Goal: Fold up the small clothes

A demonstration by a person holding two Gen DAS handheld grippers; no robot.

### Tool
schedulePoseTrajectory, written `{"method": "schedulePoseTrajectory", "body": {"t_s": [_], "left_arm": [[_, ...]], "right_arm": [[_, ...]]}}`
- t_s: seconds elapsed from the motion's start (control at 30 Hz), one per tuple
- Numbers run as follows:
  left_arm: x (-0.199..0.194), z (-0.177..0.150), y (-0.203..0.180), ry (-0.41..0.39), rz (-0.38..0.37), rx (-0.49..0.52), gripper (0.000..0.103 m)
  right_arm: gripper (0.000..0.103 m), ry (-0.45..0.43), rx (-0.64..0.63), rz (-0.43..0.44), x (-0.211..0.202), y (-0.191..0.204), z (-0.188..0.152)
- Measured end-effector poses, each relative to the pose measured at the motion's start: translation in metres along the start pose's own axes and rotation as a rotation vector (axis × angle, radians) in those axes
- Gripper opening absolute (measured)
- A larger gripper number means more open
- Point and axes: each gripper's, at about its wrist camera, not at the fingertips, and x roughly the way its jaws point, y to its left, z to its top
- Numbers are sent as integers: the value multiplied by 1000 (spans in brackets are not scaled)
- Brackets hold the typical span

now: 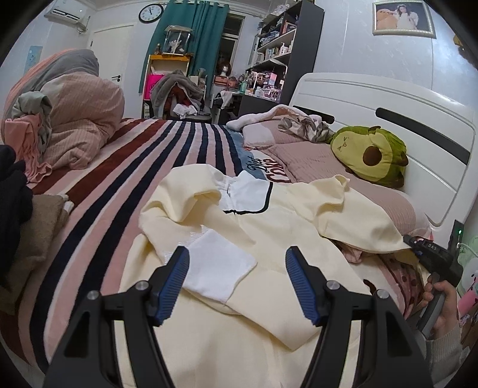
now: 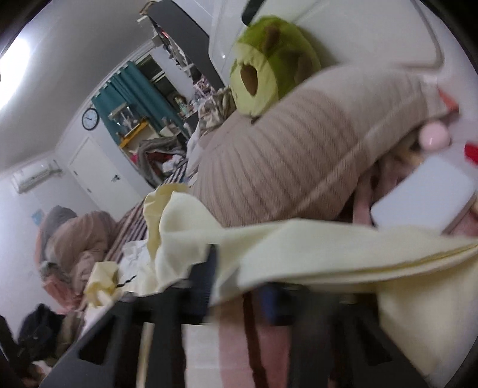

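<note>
Bed (image 1: 143, 155): striped blanket in pink, dark red and navy.
Cream garment (image 1: 245, 238): spread on the bed, white collar with dark trim, white cuff on one sleeve lying between the left gripper's fingers.
Left gripper (image 1: 237, 280): blue-padded fingers (image 1: 174, 286) spread wide, above the garment, gripping nothing.
Right gripper (image 1: 430, 253): black, at the garment's right edge, held by a hand (image 1: 442, 301); its finger state is hidden.
Avocado plush (image 1: 370, 152): on a pink pillow (image 1: 313, 161) against the white headboard (image 1: 388, 104).
Rolled pink duvet (image 1: 77, 119): far left of the bed.
Wall clock (image 1: 151, 12); teal curtain (image 1: 191, 29).
</note>
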Motion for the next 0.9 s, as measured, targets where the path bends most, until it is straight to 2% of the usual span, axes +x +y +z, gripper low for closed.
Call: {"method": "schedulePoseTrajectory", "body": {"t_s": [0.2,0.4,0.47,0.53,0.6,0.7,0.77,0.9], "left_arm": [[-18,-1,18,-39,1,-32,63],[-44,-1,39,-80,8,-42,64],[-54,-2,46,-94,8,-41,67],[-62,-4,52,-106,7,-42,67],[-70,-7,57,-117,11,-42,67],[-81,-11,62,-131,18,-41,67],[-86,-13,66,-135,18,-45,67],[-91,-17,72,-134,26,-49,67]], "right_arm": [[3,-82,-122,36,-13,41,12],[2,-99,-270,175,-15,113,11],[2,-80,-340,248,-13,144,1],[2,-26,-419,336,-3,179,-14],[2,30,-475,387,7,203,-30],[2,150,-588,462,24,243,-67],[2,271,-637,520,36,263,-98],[2,440,-703,519,56,278,-144]]}}
